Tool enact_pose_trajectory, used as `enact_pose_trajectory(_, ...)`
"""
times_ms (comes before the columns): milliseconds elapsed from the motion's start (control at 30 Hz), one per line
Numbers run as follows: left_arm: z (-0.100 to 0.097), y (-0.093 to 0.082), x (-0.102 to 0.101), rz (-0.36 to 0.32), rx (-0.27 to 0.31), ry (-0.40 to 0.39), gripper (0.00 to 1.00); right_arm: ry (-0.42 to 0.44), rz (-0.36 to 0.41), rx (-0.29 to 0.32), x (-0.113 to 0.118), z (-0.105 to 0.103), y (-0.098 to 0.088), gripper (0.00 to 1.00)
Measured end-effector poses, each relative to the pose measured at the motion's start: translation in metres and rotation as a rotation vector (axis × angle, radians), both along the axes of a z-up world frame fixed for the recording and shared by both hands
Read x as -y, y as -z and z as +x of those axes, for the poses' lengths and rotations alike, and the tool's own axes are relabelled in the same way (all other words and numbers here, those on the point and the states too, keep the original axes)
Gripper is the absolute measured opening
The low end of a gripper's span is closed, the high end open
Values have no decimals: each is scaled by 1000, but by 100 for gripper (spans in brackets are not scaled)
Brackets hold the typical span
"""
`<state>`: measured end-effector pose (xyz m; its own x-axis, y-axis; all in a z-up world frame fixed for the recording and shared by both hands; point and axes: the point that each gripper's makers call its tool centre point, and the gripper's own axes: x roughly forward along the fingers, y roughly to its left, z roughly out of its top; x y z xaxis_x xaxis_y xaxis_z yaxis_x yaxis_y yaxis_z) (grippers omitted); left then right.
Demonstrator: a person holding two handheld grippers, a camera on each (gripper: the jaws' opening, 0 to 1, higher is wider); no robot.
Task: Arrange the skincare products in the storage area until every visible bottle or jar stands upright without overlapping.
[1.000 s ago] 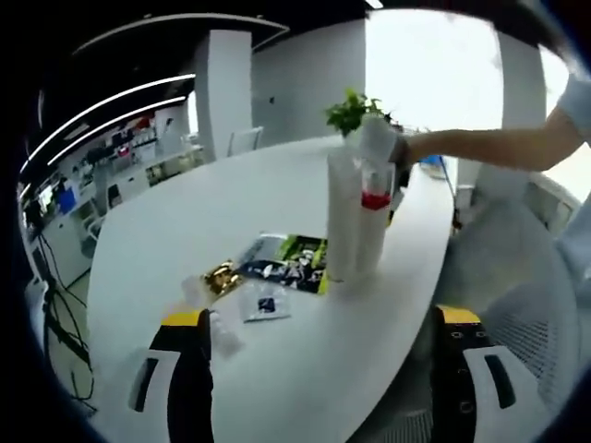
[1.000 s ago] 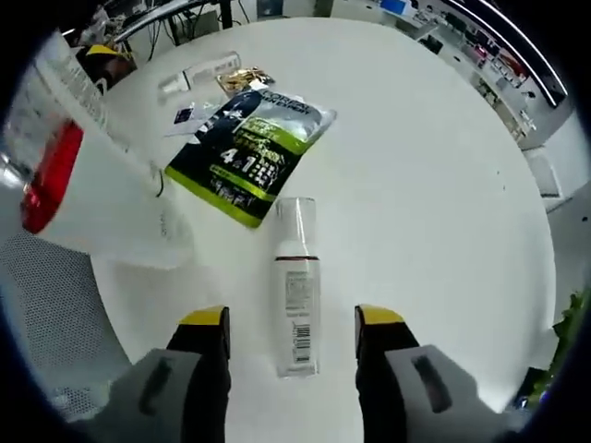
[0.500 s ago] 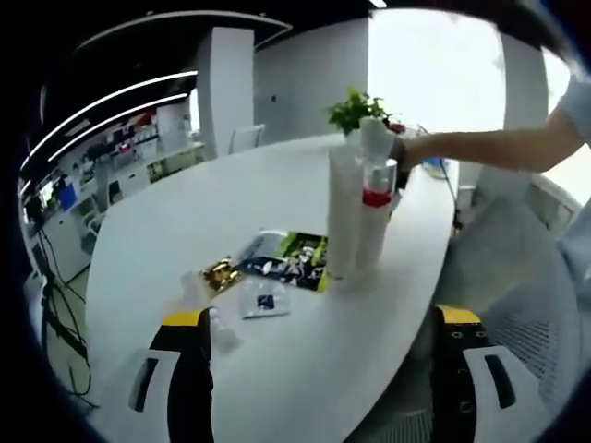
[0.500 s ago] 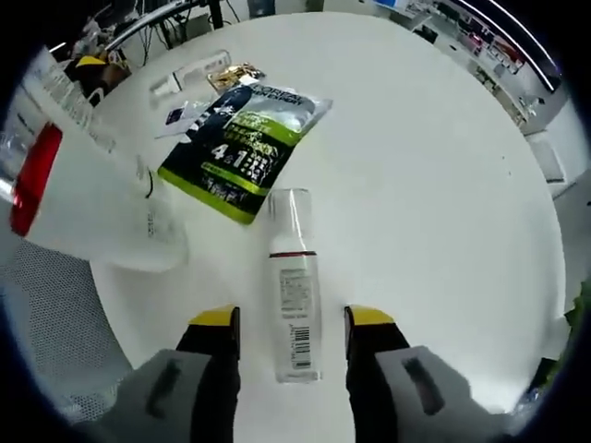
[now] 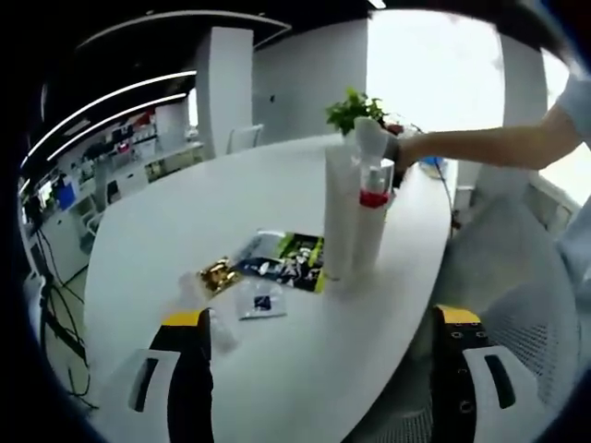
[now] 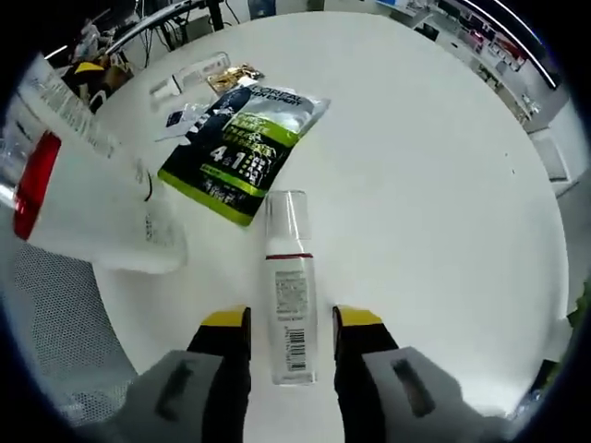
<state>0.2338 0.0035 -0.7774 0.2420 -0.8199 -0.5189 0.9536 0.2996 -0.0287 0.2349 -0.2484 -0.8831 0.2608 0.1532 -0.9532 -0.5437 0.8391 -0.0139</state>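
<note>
Right tool (image 6: 291,323): jaws spread, straddling the lying bottle (image 6: 288,295) without visibly pinching it.
Lying bottle: resting flat on the white counter (image 6: 434,185), clear cap pointing away from the tool.
Sachet (image 6: 242,148): lying just beyond the cap.
Left tool (image 5: 323,323): jaws spread wide, holding nothing.
Upright tubes (image 5: 355,212): standing well ahead of it.

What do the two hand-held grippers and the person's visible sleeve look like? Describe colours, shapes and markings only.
Left hand-held gripper: two black jaws with yellow tips and white panels carrying dark oblong slots. Right hand-held gripper: black jaws with yellow tips and grey blocks below, each with a dark slot. The sleeve at the left gripper view's edge is light blue and short.
</note>
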Motion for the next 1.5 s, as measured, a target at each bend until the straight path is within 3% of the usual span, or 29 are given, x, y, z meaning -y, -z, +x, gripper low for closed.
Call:
enact_pose_trajectory(133,-1,-3,1,-12,2,3,97,17,8,0,0,2,0,21)
enact_pose_trajectory(467,-2,-6,7,-9,12,26,97,32,15,23,0,0,-1,20)
enact_pose_trajectory(633,-5,-9,12,9,13,34,97,12,25,-12,-7,-12,-1,19)
enact_pose_trajectory(733,-8,-10,13,12,16,46,97,7,79,-82,-15,-26,-1,19)
enact_pose_trajectory(967,-15,-15,18,-1,21,60,97,131,247,-99,-18,-39,-3,19)
enact_pose_trajectory(1133,-21,-14,19,-7,9,67,97,184,353,-124,-25,-66,-9,19)
enact_pose_trajectory(1267,-27,-12,21,-15,-4,80,97,241,346,-72,-13,-78,-8,19)
enact_pose_trajectory(1300,-29,-12,22,-15,-5,84,97,266,394,-68,-19,-82,-10,19)
enact_pose_trajectory(1367,-31,-11,24,-11,-8,95,97,284,391,-49,-14,-87,-6,19)
enact_pose_trajectory(1500,-35,-11,28,-13,-20,107,97,351,505,-12,-27,-96,-3,19)
